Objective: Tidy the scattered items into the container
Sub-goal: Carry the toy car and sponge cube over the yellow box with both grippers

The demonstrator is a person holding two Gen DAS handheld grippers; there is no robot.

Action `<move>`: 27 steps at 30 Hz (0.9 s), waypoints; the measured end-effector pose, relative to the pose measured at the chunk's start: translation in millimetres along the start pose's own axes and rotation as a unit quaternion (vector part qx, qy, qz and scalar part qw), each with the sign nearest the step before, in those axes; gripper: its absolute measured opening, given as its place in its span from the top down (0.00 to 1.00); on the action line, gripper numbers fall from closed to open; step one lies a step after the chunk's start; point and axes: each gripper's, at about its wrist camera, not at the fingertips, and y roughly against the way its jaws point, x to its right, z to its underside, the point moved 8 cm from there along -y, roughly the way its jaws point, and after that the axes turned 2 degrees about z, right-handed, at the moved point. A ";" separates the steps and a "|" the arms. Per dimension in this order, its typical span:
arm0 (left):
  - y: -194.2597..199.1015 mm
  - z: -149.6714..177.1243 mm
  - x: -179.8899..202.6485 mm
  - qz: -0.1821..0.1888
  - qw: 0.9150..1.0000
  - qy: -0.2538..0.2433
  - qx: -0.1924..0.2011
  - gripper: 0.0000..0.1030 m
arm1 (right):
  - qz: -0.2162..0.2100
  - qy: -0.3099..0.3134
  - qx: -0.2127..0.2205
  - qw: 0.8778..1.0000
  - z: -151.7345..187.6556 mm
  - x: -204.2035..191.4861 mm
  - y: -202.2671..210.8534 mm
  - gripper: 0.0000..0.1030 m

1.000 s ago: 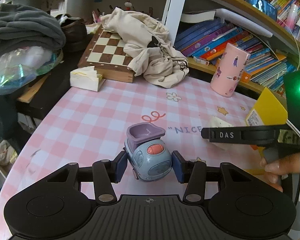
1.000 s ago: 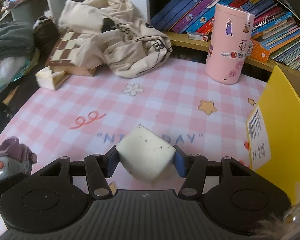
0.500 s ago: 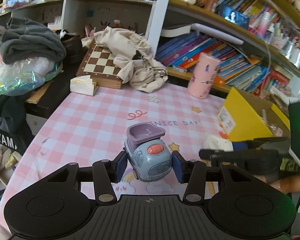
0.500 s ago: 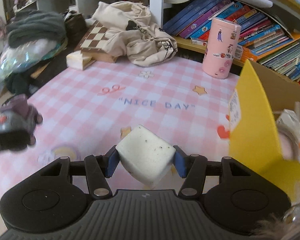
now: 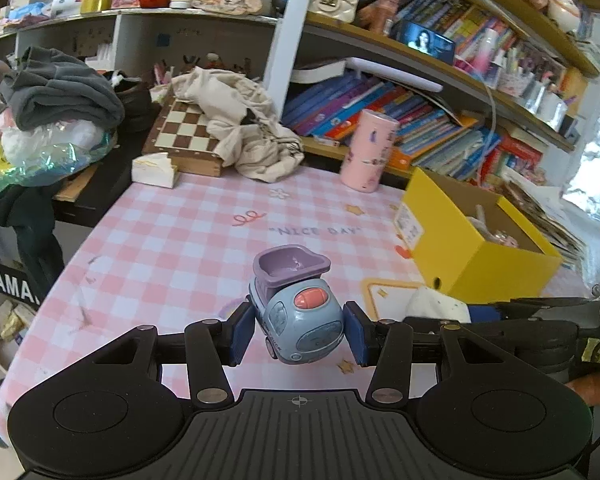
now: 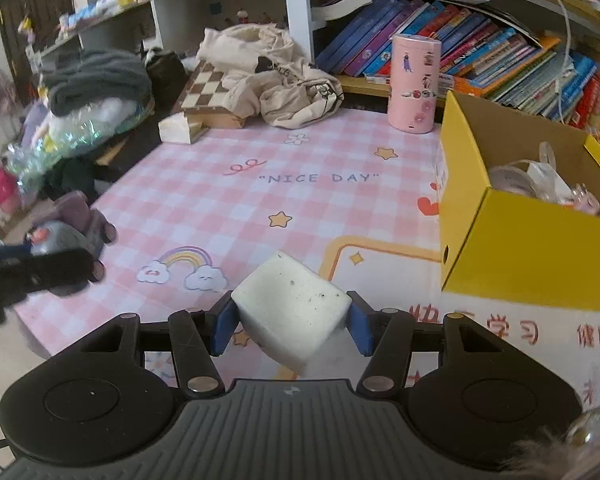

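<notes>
Left gripper [image 5: 299, 334]: we pinch the truck [image 5: 298, 312] between both pads, lifted above the table's near-left part.
Truck: blue rounded cab, purple tipper bed, one red oval on top.
Table [image 6: 228, 204]: we see open pink check cloth between us and the box; the left edge drops off near the dark clutter.
Right gripper [image 6: 290, 326]: we clamp the cube [image 6: 290, 314] tight, held tilted above the table.
Cube: white, speckled, corner-up.
Box [image 6: 540, 264]: yellow, open-topped, at the table's right, small items inside.
</notes>
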 end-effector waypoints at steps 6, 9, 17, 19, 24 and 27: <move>3.8 6.2 16.5 0.026 1.000 -0.004 0.006 0.54 | 0.028 -0.012 0.002 1.000 11.5 12.4 16.9 0.47; 1.8 7.9 25.9 0.041 0.999 -0.004 0.006 0.54 | 0.042 -0.014 -0.001 0.999 21.0 20.6 26.7 0.47; -10.7 7.6 58.6 0.075 0.996 -0.040 -0.006 0.54 | 0.076 -0.050 0.001 0.996 35.6 51.9 43.5 0.47; -14.7 6.8 65.9 0.083 0.995 -0.046 -0.008 0.54 | 0.083 -0.056 0.004 0.995 37.0 60.6 46.4 0.47; -27.9 6.2 87.7 0.099 0.993 -0.057 -0.015 0.54 | 0.099 -0.067 0.004 0.993 41.3 83.1 51.0 0.47; -36.2 7.5 103.1 0.109 0.992 -0.064 -0.023 0.54 | 0.107 -0.075 0.001 0.991 44.5 99.7 53.6 0.47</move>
